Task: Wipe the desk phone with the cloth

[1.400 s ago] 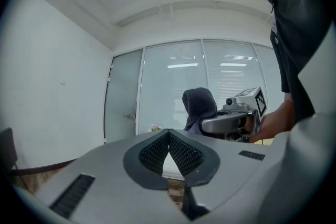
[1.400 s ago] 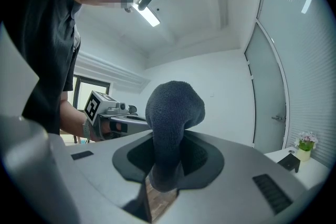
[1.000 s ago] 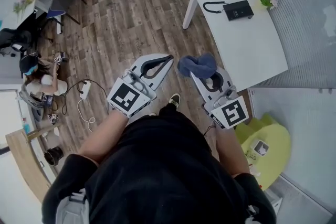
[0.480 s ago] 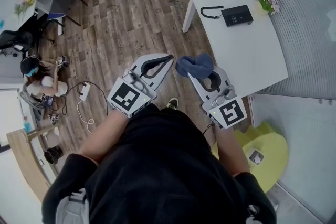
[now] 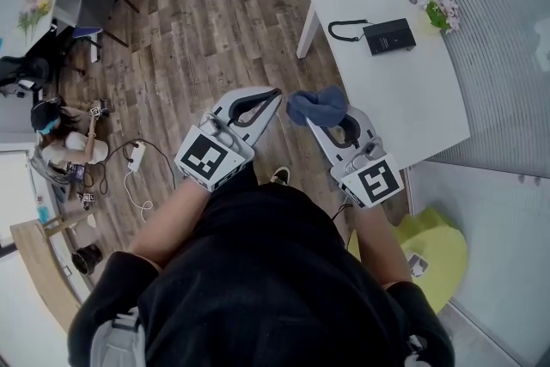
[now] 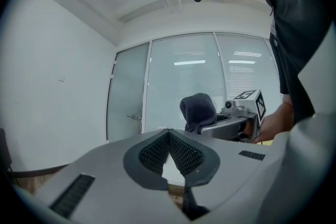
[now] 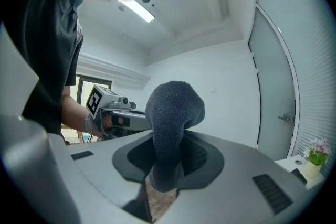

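Dark blue cloth (image 5: 319, 105) sits bunched at the tip of my right gripper (image 5: 321, 118), jaws clamped on it. The right gripper view shows the fabric squeezed betw. the pads and bulging up above them in a rounded lump. Left gripper (image 5: 273, 97): jaws together, ribbed pads meeting at the tip, nothing betw. them. Both grippers are held out in front of me side by side, tips near each other but apart, over the wood floor (image 5: 206, 30) and beside the white table (image 5: 404, 103). Desk phone (image 5: 389, 36) lies flat on the far part of that table, black, w/ a looped cord just to its left and a small flower pot (image 5: 439, 10) near it on the other side. Phone is well apart from the cloth; no contact.
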Demonstrator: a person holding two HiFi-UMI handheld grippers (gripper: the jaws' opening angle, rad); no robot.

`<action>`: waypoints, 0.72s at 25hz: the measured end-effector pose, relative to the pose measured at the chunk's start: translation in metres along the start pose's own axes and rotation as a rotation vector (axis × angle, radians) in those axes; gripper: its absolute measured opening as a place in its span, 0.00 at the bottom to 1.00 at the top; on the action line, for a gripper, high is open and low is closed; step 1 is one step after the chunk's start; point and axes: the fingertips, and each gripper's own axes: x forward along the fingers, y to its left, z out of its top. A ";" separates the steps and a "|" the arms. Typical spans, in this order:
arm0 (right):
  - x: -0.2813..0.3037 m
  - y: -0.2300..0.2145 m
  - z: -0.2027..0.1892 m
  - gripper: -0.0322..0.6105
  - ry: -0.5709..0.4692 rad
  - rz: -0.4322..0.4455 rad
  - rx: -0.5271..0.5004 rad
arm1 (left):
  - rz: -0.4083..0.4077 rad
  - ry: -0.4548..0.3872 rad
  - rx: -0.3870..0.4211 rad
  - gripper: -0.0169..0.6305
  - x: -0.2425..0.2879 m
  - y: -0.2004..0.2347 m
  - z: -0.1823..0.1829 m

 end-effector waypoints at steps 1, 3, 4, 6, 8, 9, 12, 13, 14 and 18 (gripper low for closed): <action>0.007 -0.004 0.000 0.22 0.003 -0.005 0.000 | -0.009 -0.001 0.005 0.04 0.002 0.007 0.000; 0.020 -0.011 0.000 0.22 0.010 -0.019 -0.003 | -0.026 0.000 0.010 0.04 0.006 0.022 0.001; 0.027 -0.016 0.000 0.22 0.012 -0.028 -0.002 | -0.035 -0.001 0.010 0.04 0.009 0.030 0.001; 0.042 -0.028 0.002 0.22 0.016 -0.052 0.003 | -0.050 -0.010 0.005 0.04 0.016 0.049 0.003; 0.058 -0.038 0.005 0.22 0.023 -0.075 0.005 | -0.068 -0.014 0.002 0.04 0.021 0.070 0.005; 0.066 -0.042 0.005 0.22 0.029 -0.087 0.003 | -0.083 -0.008 0.007 0.04 0.023 0.080 0.004; 0.090 -0.055 0.007 0.22 0.041 -0.121 0.008 | -0.122 0.006 0.015 0.04 0.030 0.107 0.003; 0.096 -0.058 0.007 0.22 0.042 -0.132 0.012 | -0.133 0.006 0.016 0.04 0.033 0.115 0.004; 0.103 -0.063 0.008 0.22 0.043 -0.145 0.014 | -0.143 0.003 0.016 0.04 0.036 0.123 0.006; 0.126 -0.080 0.013 0.22 0.041 -0.227 0.019 | -0.190 -0.023 0.005 0.04 0.044 0.152 0.014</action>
